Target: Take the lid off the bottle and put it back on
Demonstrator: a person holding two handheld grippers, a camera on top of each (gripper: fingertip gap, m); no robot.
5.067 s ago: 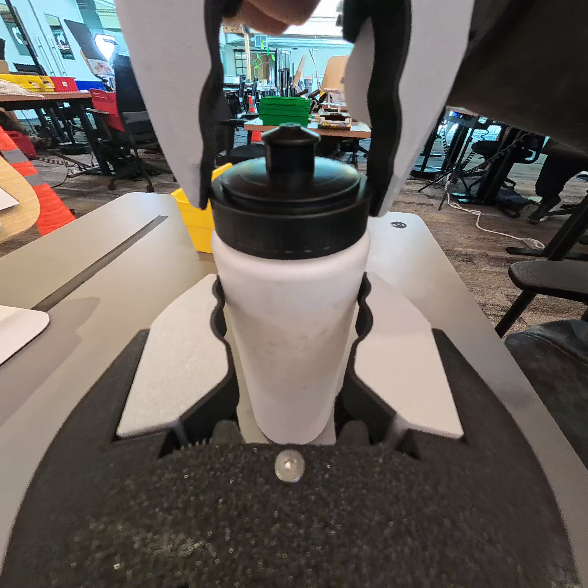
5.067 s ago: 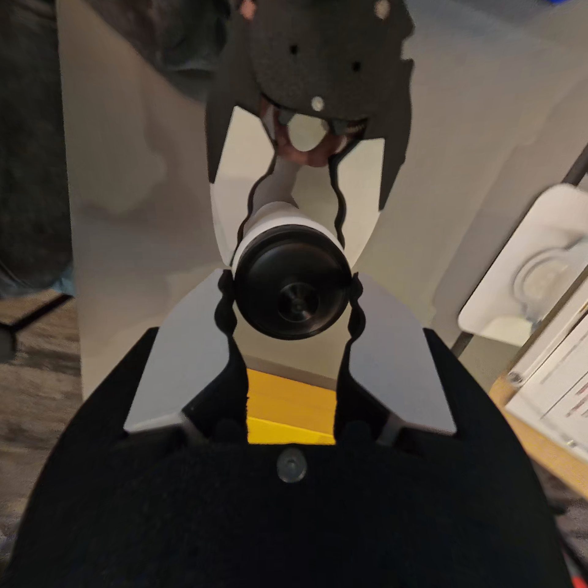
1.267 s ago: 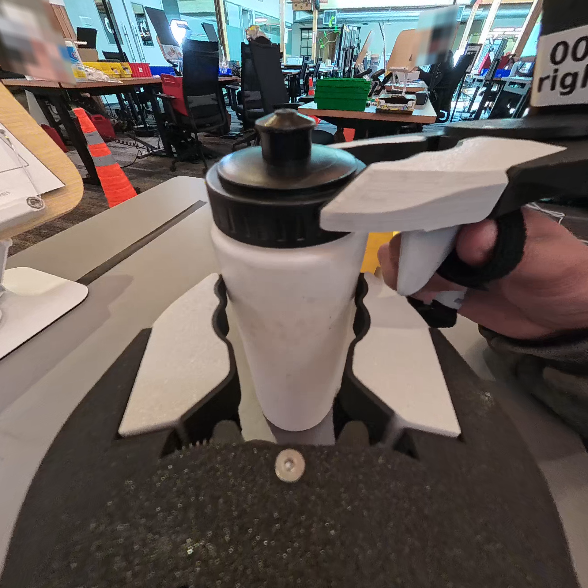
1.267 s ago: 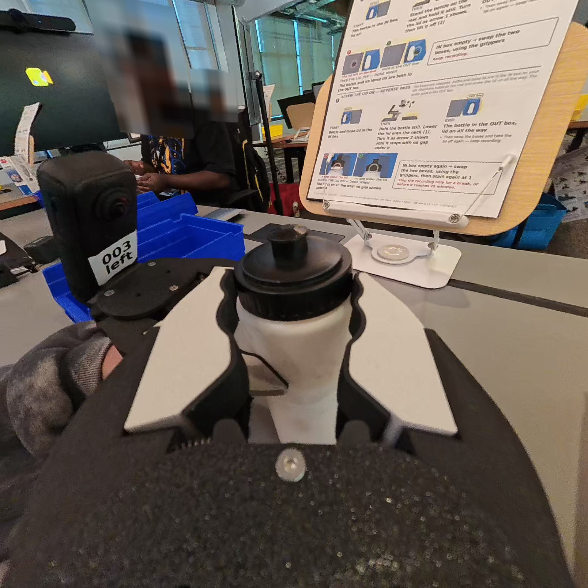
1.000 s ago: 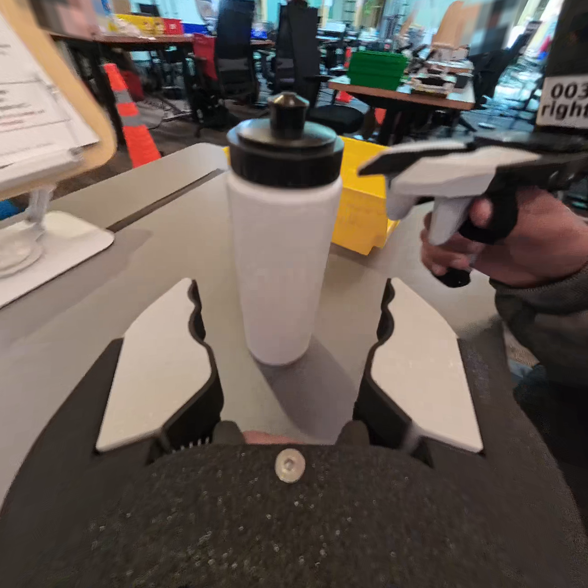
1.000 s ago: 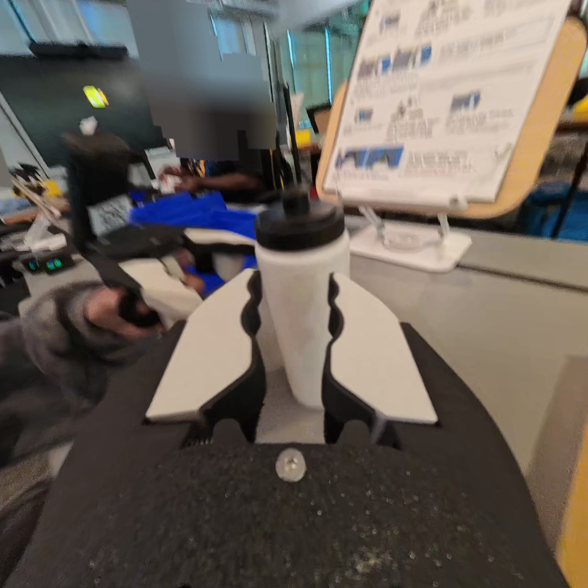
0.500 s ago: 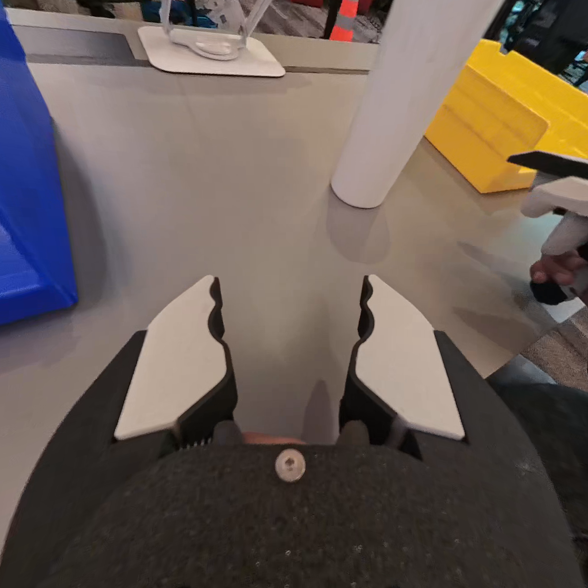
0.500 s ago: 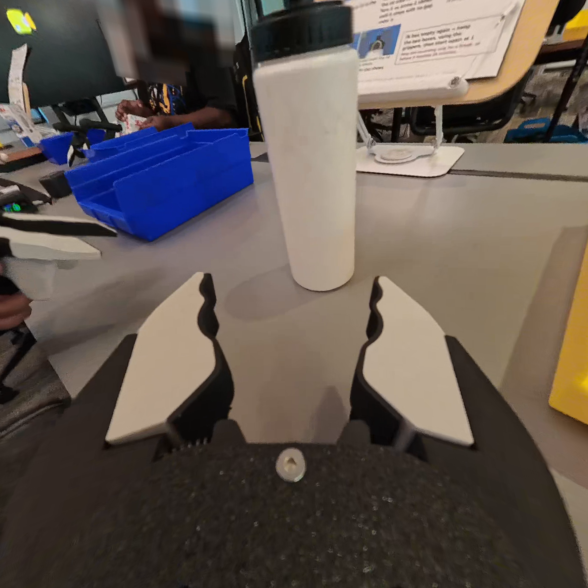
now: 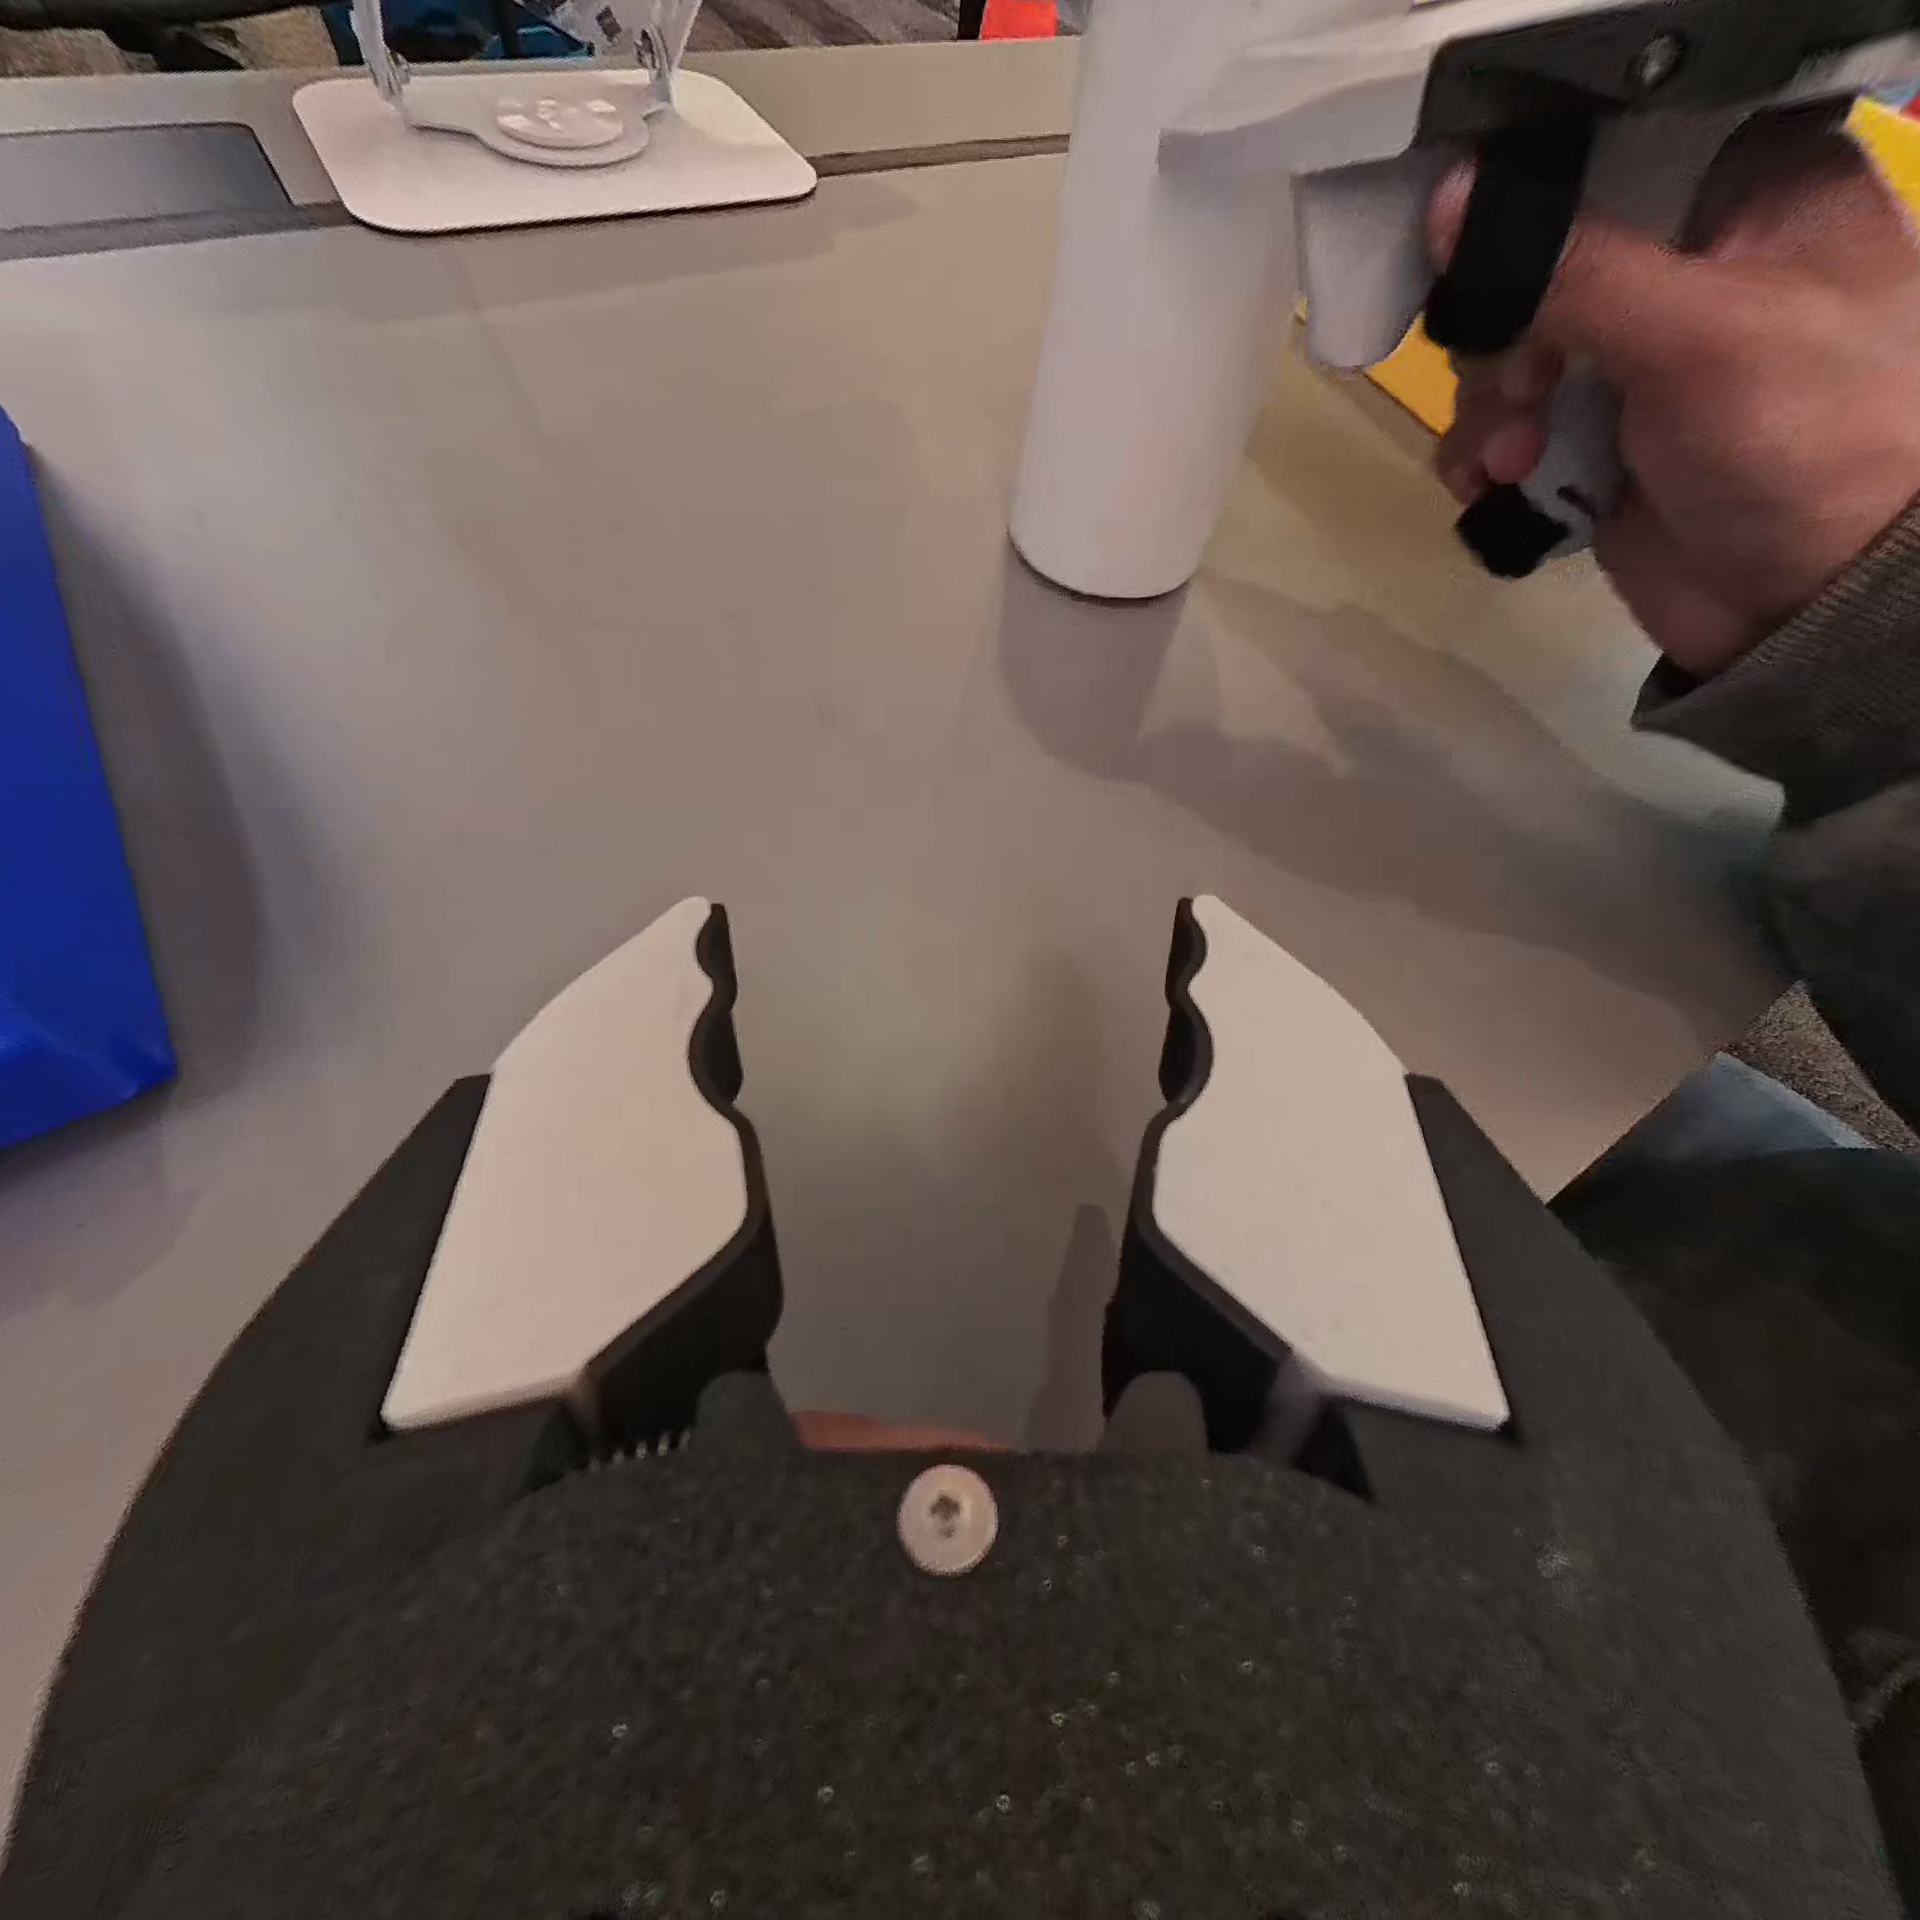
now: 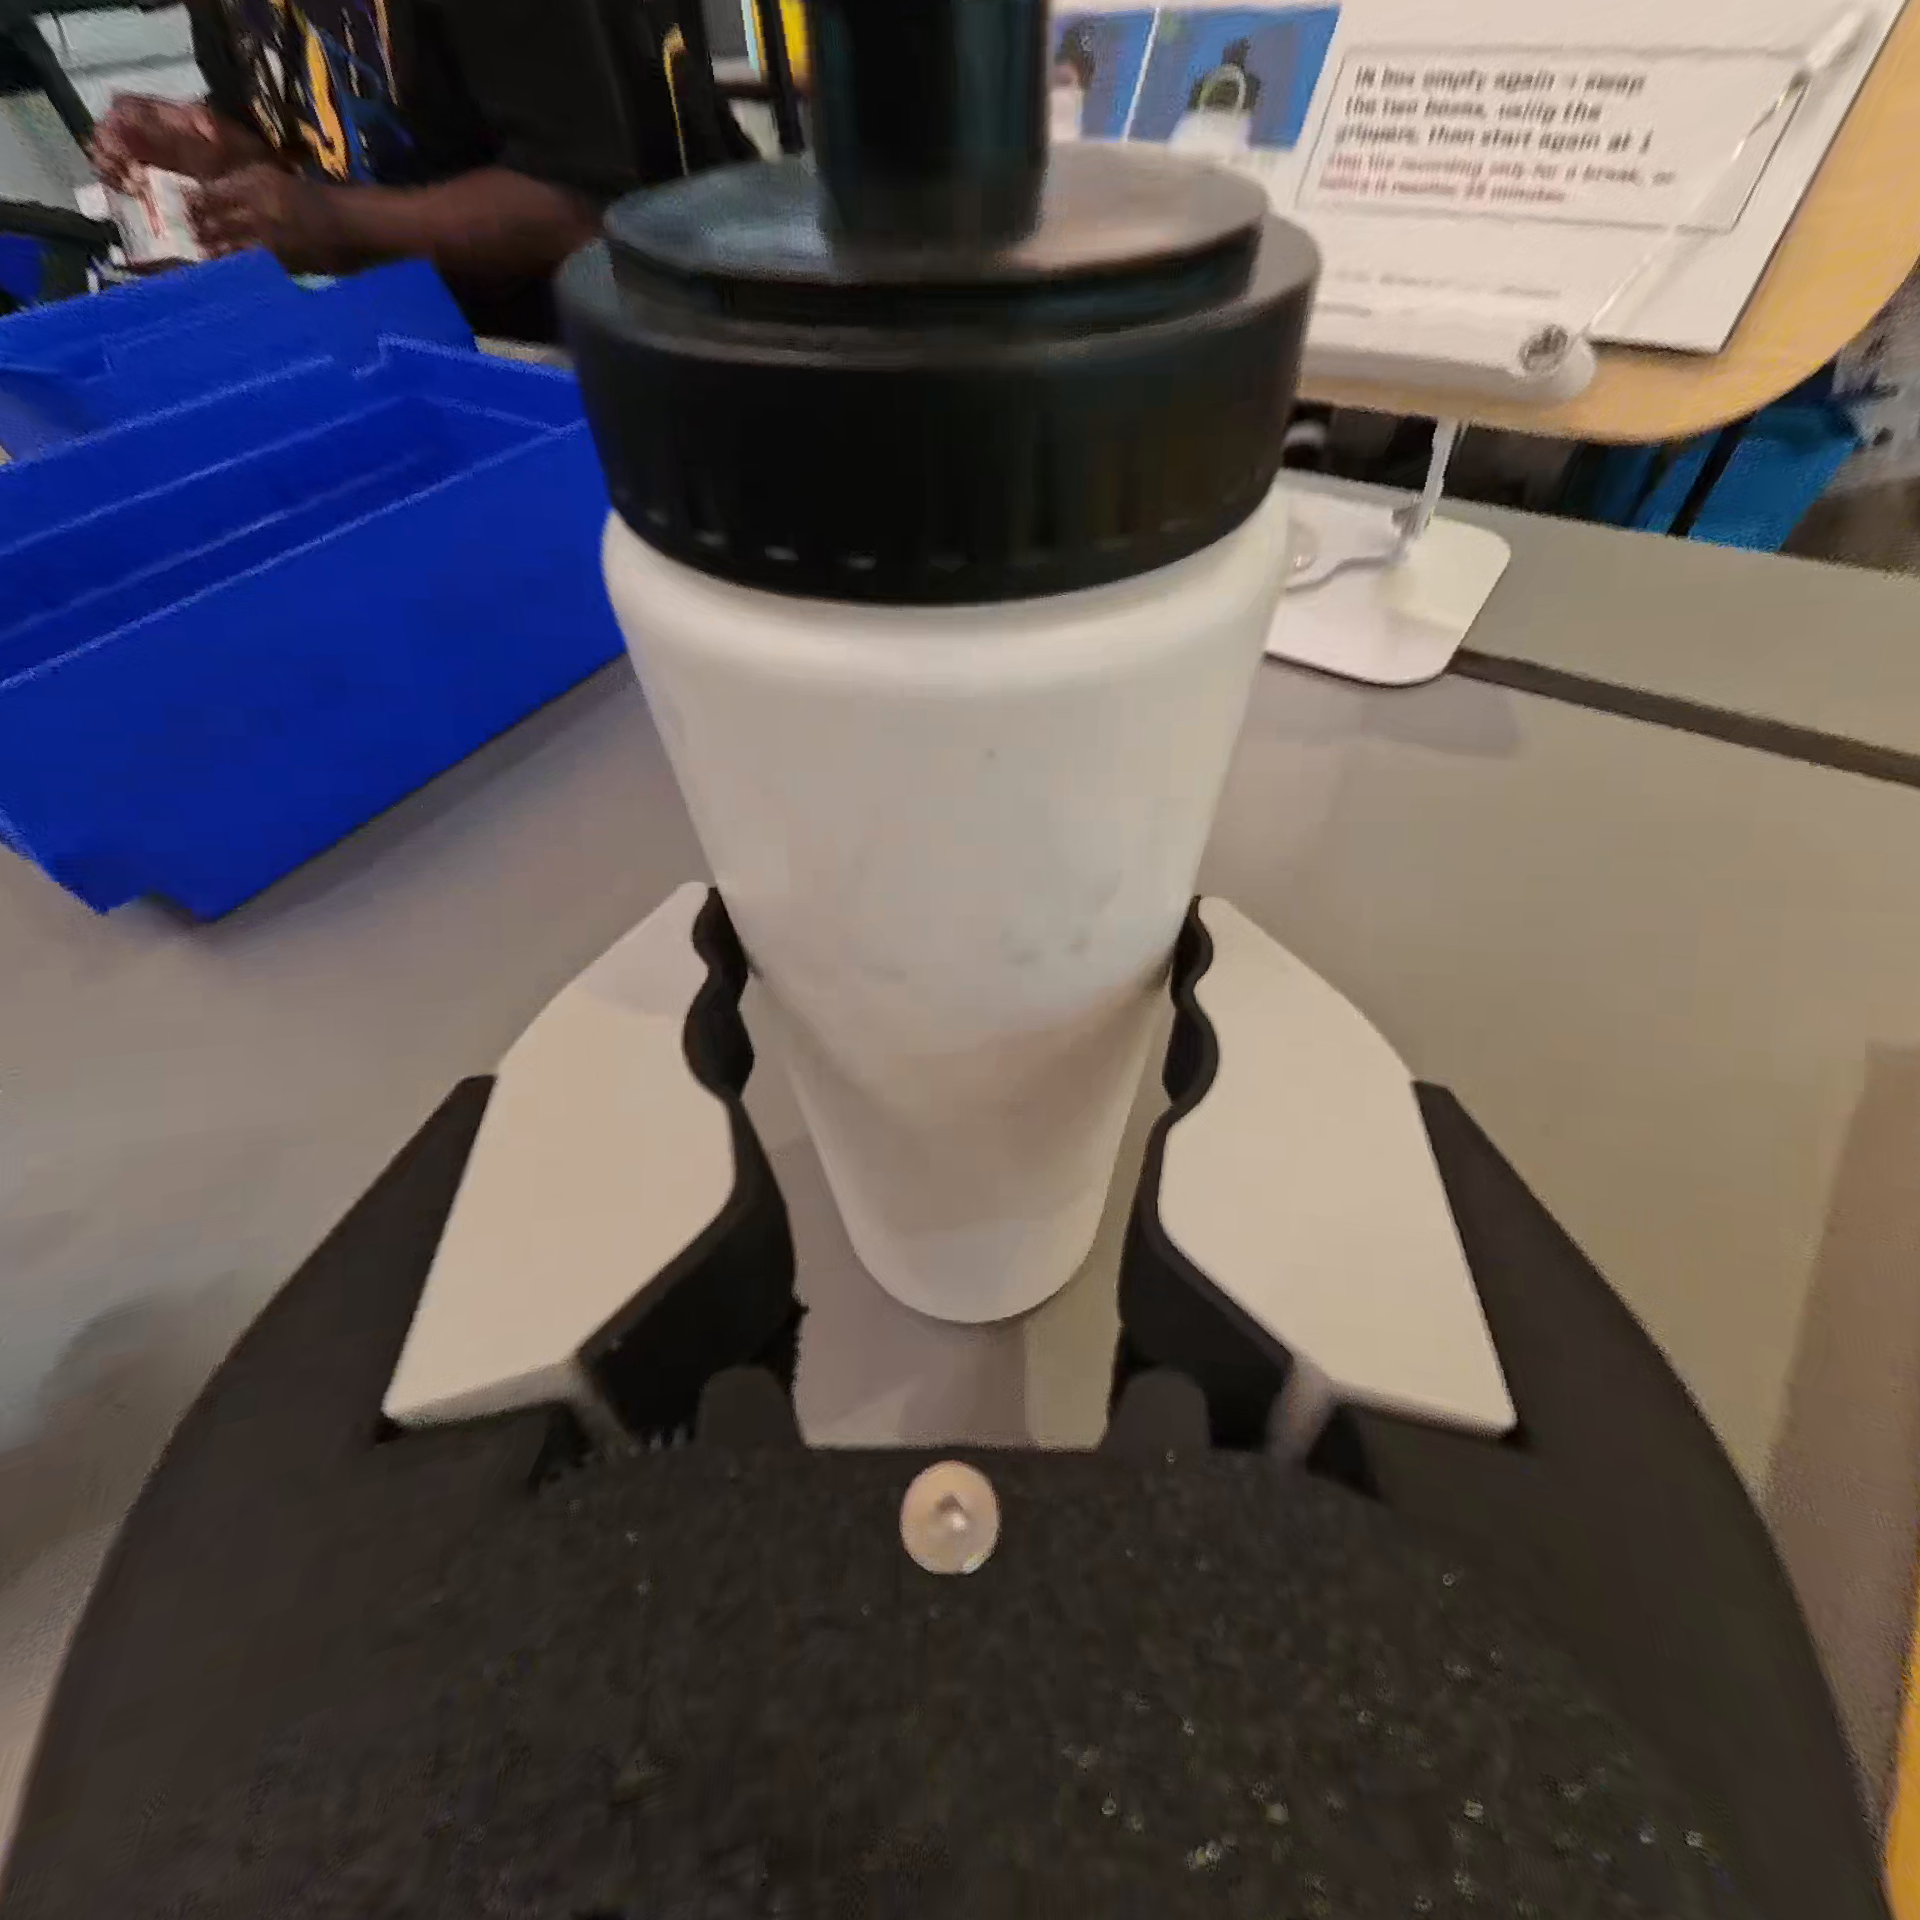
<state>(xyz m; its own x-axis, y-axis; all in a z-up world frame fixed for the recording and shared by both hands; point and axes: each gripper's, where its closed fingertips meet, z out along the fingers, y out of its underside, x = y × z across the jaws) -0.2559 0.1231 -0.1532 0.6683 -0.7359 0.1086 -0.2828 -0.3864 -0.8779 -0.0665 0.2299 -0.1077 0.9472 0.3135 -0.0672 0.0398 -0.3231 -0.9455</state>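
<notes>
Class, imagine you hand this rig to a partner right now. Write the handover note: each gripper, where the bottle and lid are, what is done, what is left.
Left gripper: open, empty, hanging over bare table, short of the bottle.
Right gripper: fingers on either side of the bottle's body, at or very near contact; a firm grip is not certain.
Bottle: white, upright on the table, between the blue bin and the document stand.
Lid: black, seated on the bottle, no gap visible.
Done: the lid sits on, so the job looks finished or not yet begun.
Left: confirm which; the pictures alone cannot tell.
</notes>
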